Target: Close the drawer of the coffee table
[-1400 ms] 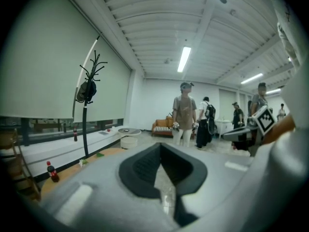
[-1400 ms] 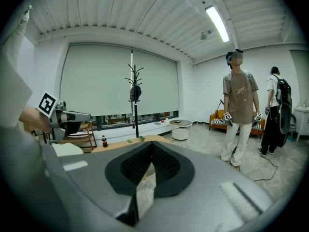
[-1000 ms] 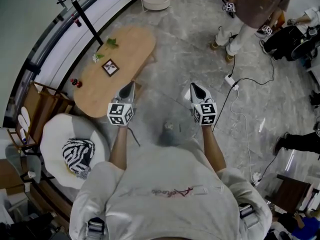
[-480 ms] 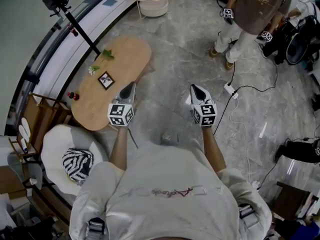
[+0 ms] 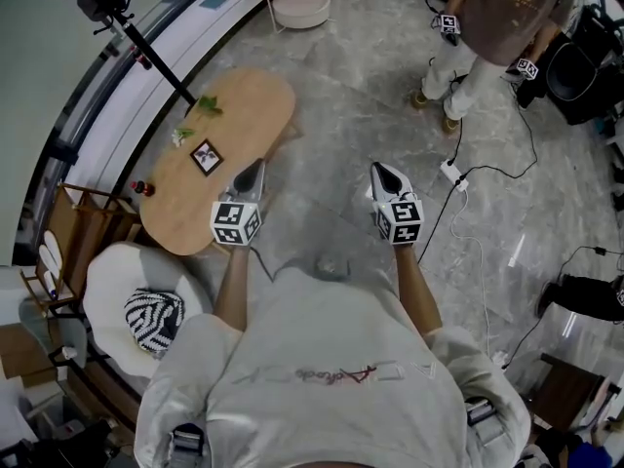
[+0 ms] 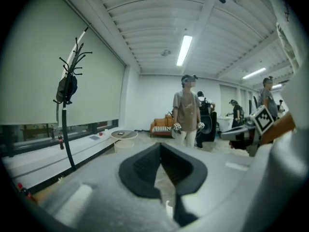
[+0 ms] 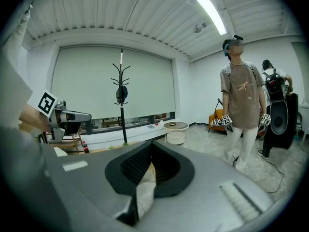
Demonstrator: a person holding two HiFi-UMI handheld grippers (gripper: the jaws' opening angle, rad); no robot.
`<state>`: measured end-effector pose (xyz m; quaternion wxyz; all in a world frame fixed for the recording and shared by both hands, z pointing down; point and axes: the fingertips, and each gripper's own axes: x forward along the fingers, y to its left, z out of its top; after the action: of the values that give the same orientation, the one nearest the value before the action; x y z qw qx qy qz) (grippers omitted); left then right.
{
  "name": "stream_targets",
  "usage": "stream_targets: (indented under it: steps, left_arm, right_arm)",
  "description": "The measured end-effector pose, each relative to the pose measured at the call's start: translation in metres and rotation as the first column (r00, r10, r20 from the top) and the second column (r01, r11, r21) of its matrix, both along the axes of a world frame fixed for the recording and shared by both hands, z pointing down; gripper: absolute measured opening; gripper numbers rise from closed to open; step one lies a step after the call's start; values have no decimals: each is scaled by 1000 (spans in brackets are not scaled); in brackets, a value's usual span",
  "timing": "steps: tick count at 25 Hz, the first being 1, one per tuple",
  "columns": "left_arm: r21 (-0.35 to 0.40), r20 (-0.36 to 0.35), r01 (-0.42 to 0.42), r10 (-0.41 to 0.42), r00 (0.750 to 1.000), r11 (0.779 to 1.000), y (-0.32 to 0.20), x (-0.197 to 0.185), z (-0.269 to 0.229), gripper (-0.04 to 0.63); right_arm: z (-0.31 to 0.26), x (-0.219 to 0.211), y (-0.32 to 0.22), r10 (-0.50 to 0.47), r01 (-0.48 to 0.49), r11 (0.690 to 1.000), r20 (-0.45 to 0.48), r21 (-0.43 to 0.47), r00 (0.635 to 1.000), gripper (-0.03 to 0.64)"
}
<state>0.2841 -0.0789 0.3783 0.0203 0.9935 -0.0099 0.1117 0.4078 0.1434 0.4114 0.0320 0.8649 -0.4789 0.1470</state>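
Left tongs [image 5: 255,169] and right tongs [image 5: 380,172], both clenched empty, hover right of the counter [image 5: 244,105]; a skewed push could jam its drawer.

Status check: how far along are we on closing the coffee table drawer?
Done: nothing that shows. In hand: the left gripper and right gripper are both shut and empty, held in the air, the left one by the near edge of the coffee table, neither touching it. Left: find the drawer, which I cannot make out here, and push it in.
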Motion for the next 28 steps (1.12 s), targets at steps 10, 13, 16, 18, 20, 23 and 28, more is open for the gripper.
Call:
stream_targets:
  steps: [10, 13, 16, 18, 20, 23, 28]
  left_arm:
    - [-18, 19, -27, 28, 999, 999, -15, 13, 11, 0]
    - [-30, 24, -27, 27, 999, 999, -29, 16, 15, 0]
    - [-34, 18, -21, 22, 1000, 999, -45, 21, 15, 0]
    - [-36, 13, -13, 13, 1000, 999, -56, 23, 15, 0]
    - [-37, 11, 3, -3, 1000, 999, -70, 21, 16, 0]
    - [-37, 3, 44, -44, 999, 998, -94, 12, 15, 0]
    - [-38, -14, 149, -149, 989, 988, -152, -24, 9, 0]
  right_arm:
    - [13, 7, -11, 32, -31, 999, 27, -23, 999, 5]
    - [14, 9, -26, 31, -30, 999, 31, -29, 999, 5]
    - [13, 15, -41, 25, -24, 999, 25, -36, 999, 5]
    - [12, 20, -53, 19, -18, 999, 20, -40, 1000, 5]
    - [12, 23, -67, 6, -5, 999, 17, -43, 1000, 5]
    - [10, 24, -95, -30, 31, 998, 9, -45, 999, 5]
    - [1, 12, -165, -129, 129, 991, -4, -46, 992, 5]
